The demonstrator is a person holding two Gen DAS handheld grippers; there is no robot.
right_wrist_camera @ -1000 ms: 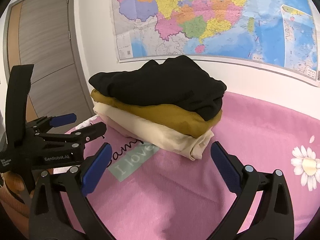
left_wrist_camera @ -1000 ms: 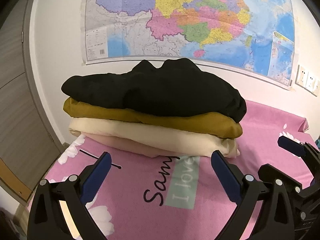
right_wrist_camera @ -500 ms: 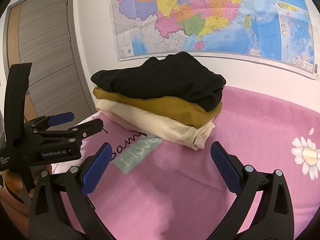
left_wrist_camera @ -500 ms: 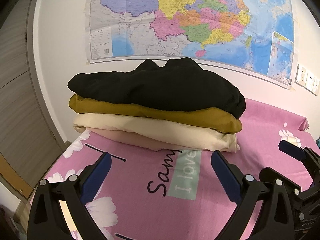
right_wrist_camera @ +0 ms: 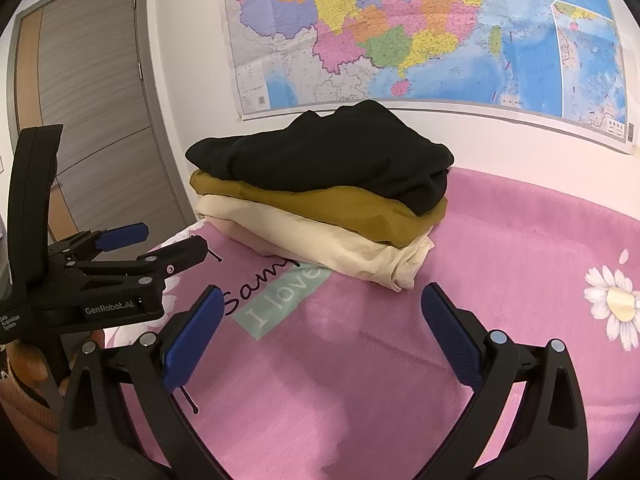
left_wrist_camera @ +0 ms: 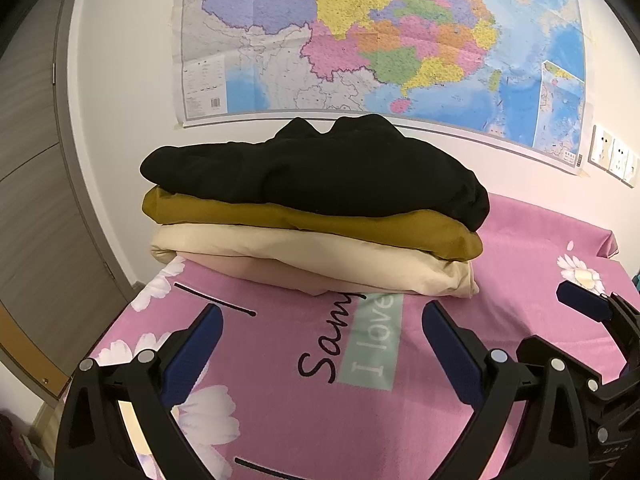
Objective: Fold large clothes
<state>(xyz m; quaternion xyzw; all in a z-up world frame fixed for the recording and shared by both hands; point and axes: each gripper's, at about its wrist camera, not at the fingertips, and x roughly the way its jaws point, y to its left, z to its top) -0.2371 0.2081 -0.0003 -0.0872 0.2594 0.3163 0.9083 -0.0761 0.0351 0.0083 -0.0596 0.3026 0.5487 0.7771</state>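
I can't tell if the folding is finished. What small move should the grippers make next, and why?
Probably keep both away from the stack. The black garment, the mustard one and the cream one lie folded on the pink sheet, and the left gripper and right gripper are open and empty; no unfolded garment shows.

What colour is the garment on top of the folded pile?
Black. The top garment lies over a mustard one; the left wrist view shows it best.
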